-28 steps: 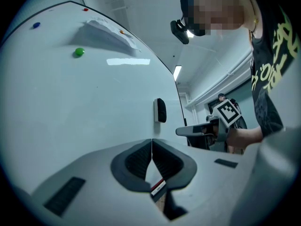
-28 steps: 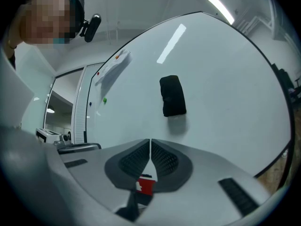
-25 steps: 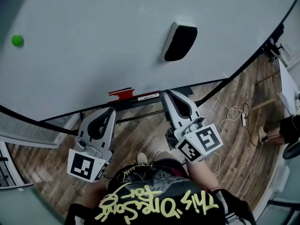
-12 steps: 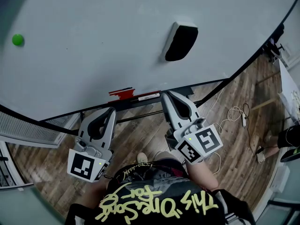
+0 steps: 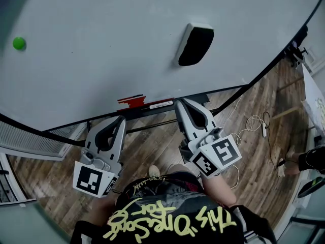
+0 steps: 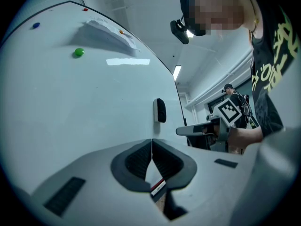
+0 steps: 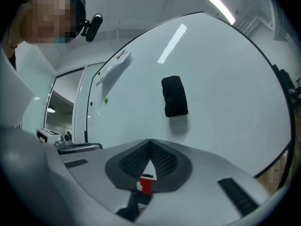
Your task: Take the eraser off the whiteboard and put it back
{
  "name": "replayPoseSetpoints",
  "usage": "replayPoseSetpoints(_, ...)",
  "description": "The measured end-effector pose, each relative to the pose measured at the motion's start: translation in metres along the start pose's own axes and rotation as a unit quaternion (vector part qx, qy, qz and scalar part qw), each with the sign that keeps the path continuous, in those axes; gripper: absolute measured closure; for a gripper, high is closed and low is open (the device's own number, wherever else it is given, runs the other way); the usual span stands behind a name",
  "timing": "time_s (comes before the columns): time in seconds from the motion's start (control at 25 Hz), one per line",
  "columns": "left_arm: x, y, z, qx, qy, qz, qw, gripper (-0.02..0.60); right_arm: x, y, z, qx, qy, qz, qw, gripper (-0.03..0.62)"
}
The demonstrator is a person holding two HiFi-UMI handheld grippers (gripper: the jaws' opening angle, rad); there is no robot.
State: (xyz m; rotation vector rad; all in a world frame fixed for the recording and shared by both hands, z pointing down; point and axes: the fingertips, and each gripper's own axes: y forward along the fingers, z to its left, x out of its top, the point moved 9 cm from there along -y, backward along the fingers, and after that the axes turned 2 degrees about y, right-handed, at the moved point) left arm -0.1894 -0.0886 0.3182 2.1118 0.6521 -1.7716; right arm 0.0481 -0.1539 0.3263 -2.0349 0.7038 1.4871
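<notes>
Black eraser [image 5: 194,46] sits on whiteboard [image 5: 101,65], right of centre. Right claw [image 5: 181,104] below it at the board's lower edge, jaws pressed together, gripping nothing. Left claw [image 5: 120,120] alongside, likewise closed and empty. Green magnet [image 5: 19,43] far left.

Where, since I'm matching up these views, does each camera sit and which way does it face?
Head view: on the person's head, facing steeply down at the whiteboard, eraser and floor; shows left gripper, right gripper, shirt.
Left gripper view: on the left gripper, along its shut jaws at the whiteboard; right gripper at right.
Right gripper view: on the right gripper, along its shut jaws toward the eraser.
Shared: all show the eraser.
</notes>
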Motion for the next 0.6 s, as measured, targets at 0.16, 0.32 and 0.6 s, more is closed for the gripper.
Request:
replayPoseSetpoints(0.16,-0.0004,0.0004,-0.0010,0.003,-0.007,0.003,1.0000,0.571,0.0006,-0.0005,-0.0007,0.000,-0.002,-0.001,1.000,0.585)
replayPoseSetpoints(0.32,-0.0006,0.0003,-0.0022,0.005,-0.012,0.004,0.9999,0.571,-0.0002,-0.0015,-0.0008,0.000,-0.002,0.000,1.000,0.585)
replayPoseSetpoints(0.6,0.0015,-0.0003,-0.0052,-0.001,0.014,-0.004,0.9999,0.571,0.0009,-0.0056,-0.0010,0.001,-0.004,0.000,1.000,0.585)
